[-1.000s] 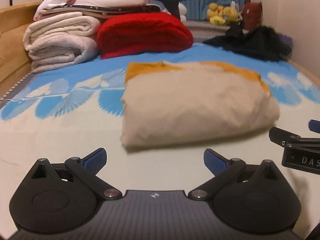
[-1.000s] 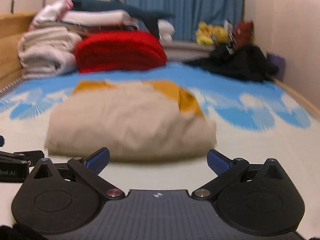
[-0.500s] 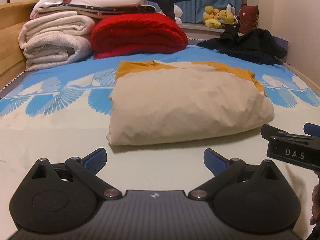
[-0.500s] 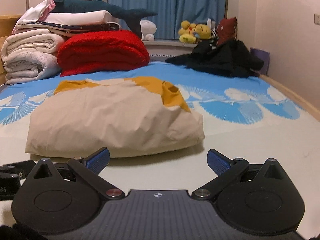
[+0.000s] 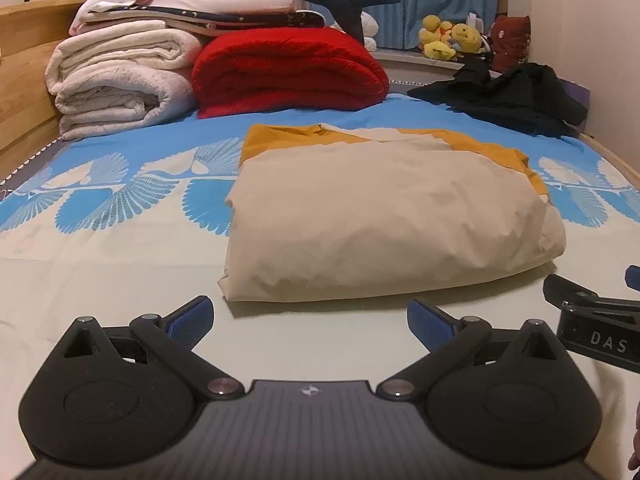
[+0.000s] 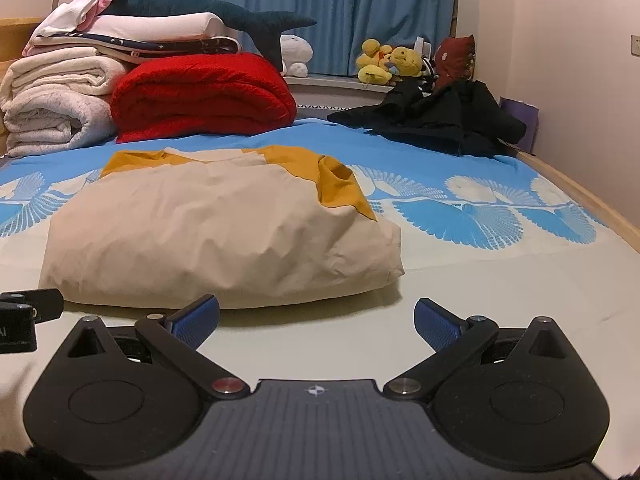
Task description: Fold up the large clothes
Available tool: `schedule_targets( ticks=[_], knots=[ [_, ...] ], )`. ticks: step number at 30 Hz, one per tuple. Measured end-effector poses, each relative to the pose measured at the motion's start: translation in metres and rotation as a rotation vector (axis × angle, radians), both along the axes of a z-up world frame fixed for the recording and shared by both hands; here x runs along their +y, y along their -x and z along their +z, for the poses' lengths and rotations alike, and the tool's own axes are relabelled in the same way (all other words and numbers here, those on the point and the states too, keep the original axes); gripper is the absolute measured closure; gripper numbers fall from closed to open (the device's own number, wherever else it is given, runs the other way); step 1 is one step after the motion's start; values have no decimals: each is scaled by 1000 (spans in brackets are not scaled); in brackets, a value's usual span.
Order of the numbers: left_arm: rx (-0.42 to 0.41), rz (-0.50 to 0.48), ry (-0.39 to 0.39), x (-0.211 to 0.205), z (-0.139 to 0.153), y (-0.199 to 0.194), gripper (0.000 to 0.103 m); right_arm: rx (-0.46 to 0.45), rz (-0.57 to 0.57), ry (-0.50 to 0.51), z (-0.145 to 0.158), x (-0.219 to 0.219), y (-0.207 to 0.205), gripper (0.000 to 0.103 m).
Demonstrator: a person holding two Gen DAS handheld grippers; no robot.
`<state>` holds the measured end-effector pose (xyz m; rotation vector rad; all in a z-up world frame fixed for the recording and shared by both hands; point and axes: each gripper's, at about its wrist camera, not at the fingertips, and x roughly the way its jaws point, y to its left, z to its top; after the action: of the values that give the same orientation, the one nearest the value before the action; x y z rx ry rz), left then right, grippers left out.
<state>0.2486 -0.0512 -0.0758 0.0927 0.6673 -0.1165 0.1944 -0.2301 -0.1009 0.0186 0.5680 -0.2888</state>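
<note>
A folded garment (image 5: 384, 216) lies on the bed (image 5: 100, 264), roughly midway between its side edges and just ahead of both grippers. It is a thick, squarish bundle of cream cloth with a softly crumpled top surface, and mustard-yellow cloth shows along its far edge and wraps down its right side (image 6: 340, 184), where a small fold stands up. Its near edge sits rounded on the pale part of the sheet, while its far edge reaches the blue feather-patterned part. The left gripper (image 5: 310, 320) is spread wide with nothing between its blue pads, held just short of the bundle's near edge. The right gripper (image 6: 318, 320) is likewise wide open and empty, near the bundle's near right corner. Towards the head of the bed rest a red blanket (image 5: 288, 68), stacked white blankets (image 5: 120, 80) and dark clothing (image 6: 436, 120).
</note>
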Motion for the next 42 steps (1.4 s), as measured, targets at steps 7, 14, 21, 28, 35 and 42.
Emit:
schedule_targets(
  ticks=[7, 14, 21, 28, 35, 42],
  knots=[
    [-12, 5, -10, -1, 1, 1, 0, 2, 0, 8, -1, -1, 0, 1],
    [-10, 2, -10, -1, 1, 1, 0, 4, 7, 10, -2, 2, 0, 1],
    [-9, 3, -8, -1, 1, 1, 0, 3, 12, 16, -2, 3, 0, 1],
    [-9, 3, -12, -1, -1, 0, 0, 1, 14, 18, -2, 4, 1, 1],
    [-13, 0, -18, 0, -1, 0, 0, 1, 22, 19, -1, 6, 0, 1],
    [-20, -2, -22, 0, -1, 2, 0, -2, 25, 20, -1, 6, 1, 1]
  ],
)
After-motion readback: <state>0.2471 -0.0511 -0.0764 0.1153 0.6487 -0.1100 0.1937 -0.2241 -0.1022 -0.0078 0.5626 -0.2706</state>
